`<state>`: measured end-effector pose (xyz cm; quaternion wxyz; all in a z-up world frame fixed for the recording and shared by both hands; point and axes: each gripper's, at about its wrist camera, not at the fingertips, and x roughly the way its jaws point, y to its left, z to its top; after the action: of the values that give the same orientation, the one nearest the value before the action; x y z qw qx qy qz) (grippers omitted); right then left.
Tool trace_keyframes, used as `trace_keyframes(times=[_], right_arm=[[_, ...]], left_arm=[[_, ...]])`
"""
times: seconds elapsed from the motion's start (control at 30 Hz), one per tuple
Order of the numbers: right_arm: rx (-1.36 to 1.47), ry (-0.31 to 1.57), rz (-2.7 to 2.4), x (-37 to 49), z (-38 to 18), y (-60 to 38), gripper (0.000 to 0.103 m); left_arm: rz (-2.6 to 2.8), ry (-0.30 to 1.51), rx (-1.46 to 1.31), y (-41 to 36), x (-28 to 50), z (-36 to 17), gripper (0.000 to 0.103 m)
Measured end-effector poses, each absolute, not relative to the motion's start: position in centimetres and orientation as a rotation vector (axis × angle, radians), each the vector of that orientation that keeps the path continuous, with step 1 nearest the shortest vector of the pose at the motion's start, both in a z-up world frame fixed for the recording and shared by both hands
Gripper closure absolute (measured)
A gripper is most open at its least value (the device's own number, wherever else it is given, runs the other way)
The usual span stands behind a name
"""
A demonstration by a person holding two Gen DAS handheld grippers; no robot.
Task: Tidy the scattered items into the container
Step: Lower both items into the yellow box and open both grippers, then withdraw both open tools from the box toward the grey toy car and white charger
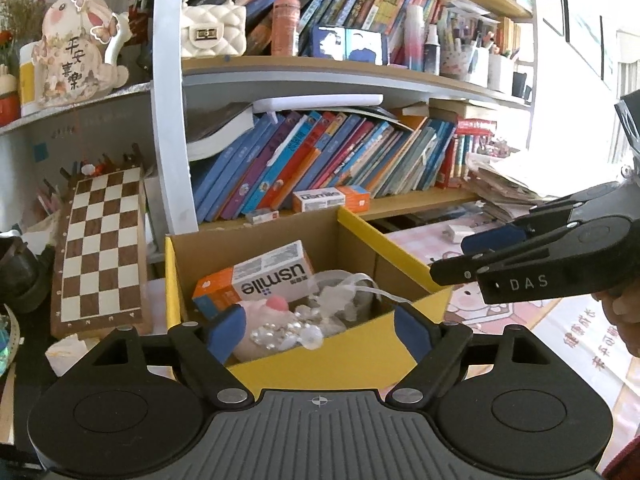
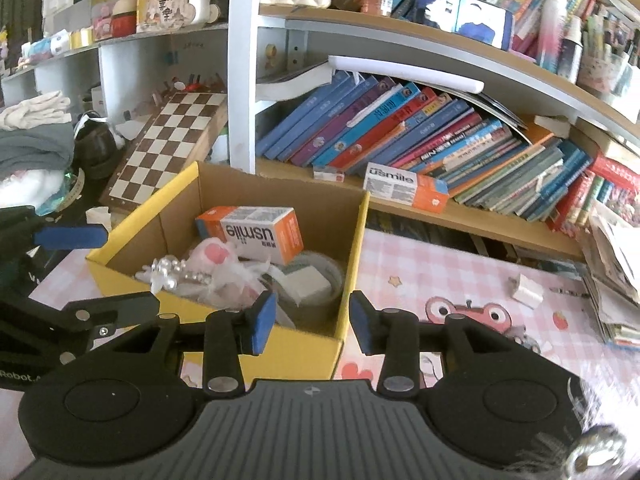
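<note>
Yellow cardboard box (image 2: 352,240) holds several items.
Both tongs (image 1: 320,330) (image 2: 313,316) released, empty; small white block (image 2: 527,289) remains on bench (image 2: 460,276).

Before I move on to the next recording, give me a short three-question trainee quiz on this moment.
1. True or false: the left tool is clamped on an item.
2. Multiple choice: the usmile carton inside the yellow box lies
A. flat on the pink tablecloth
B. on top of the other items in the box
C. between the right tool's pads
3. Fill in: a small white object sits outside the box, on the pink ____.

Key
1. False: both the left tool and the right tool are open and hold nothing.
2. B
3. tablecloth; a second usmile carton sits on the shelf.
</note>
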<state>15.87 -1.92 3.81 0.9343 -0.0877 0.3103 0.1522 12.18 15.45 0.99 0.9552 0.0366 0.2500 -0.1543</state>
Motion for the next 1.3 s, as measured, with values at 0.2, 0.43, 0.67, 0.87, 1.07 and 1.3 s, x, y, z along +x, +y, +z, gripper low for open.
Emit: trace_keyframes(times=[0.2, 0.43, 0.67, 0.87, 1.07, 1.3], right_arm=[[-0.167, 0.646, 0.289, 13.9, 3.2, -2.8, 0.058], [-0.149, 0.684, 0.263, 11.5, 1.8, -3.8, 0.056], [-0.096, 0.709, 0.221, 9.8, 0.8, -4.6, 0.045], [-0.084, 0.744, 0.208, 8.6, -0.2, -4.8, 0.043], [-0.086, 0.754, 0.198, 7.9, -0.5, -4.7, 0.032], [-0.08, 0.761, 0.173, 7.6, -0.7, -5.5, 0.026]], left_arm=[[-0.321, 0.512, 0.077, 14.6, 10.7, 0.8, 0.019], [-0.332, 0.534, 0.091, 13.7, 9.3, 0.2, 0.019], [-0.3, 0.562, 0.063, 13.6, 8.0, -0.4, 0.014], [-0.295, 0.598, 0.052, 13.4, 7.3, -1.3, 0.013], [-0.306, 0.608, 0.055, 12.9, 6.8, -1.5, 0.012], [-0.332, 0.616, 0.061, 12.1, 7.1, -1.7, 0.012]])
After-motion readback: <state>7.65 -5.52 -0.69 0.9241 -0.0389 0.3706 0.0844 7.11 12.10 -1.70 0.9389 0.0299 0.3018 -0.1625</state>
